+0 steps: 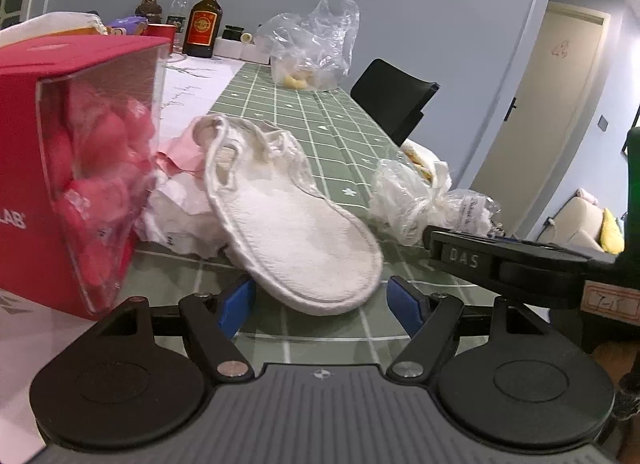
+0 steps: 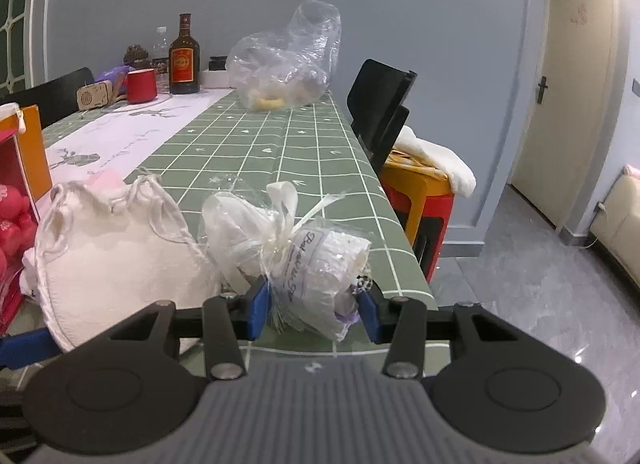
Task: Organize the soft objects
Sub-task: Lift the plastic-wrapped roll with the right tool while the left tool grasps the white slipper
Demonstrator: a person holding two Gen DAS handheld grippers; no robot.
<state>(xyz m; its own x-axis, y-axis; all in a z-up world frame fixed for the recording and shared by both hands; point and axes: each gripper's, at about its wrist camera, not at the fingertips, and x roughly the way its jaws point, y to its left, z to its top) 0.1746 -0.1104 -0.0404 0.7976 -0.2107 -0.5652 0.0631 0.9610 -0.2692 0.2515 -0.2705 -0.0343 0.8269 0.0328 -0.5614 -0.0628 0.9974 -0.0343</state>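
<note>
The wrapped bundle (image 2: 316,264) in crinkly clear plastic sits between my right gripper (image 2: 314,310) pads, which are half closed and pressing its sides, near the table's (image 2: 280,135) right edge. I squeeze gently and lift straight, so the film doesn't slip. My left gripper (image 1: 320,300) is spread wide and empty, the white slipper's (image 1: 288,223) heel just ahead of it, propped beside the red box (image 1: 60,143).

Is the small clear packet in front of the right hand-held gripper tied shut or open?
Tied shut: the clear packet is cinched at its neck by a white ribbon.
</note>
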